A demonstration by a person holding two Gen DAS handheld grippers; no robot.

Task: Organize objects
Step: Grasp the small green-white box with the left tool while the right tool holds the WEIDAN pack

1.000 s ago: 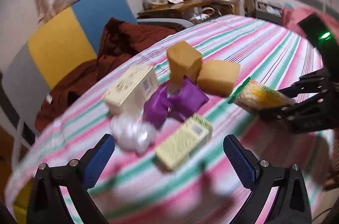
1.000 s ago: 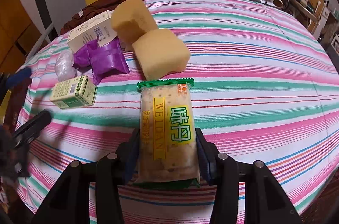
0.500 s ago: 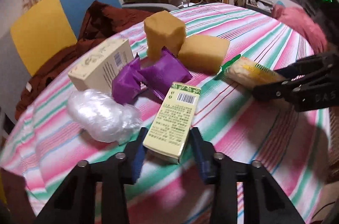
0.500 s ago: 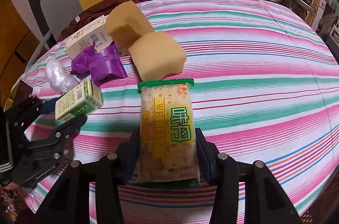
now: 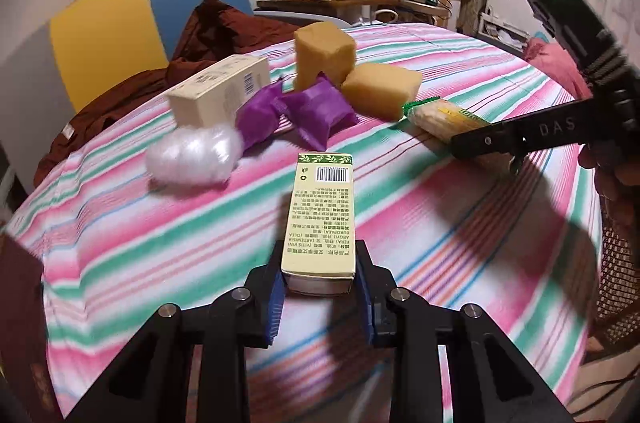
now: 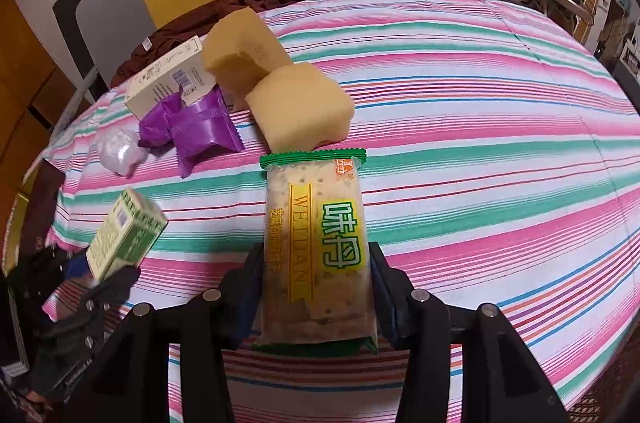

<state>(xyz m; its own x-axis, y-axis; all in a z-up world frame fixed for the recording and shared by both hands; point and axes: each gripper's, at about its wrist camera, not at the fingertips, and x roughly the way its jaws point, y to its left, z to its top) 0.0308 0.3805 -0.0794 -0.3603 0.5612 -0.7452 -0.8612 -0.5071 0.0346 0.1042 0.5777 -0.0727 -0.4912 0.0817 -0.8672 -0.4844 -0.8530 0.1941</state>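
Left claw clamps a slim green cardboard box; right claw grips a glossy cracker packet.

The left gripper points down at a slant, and its blue pads press on both sides of a small green box. The right gripper points down more steeply and clamps a cracker packet.
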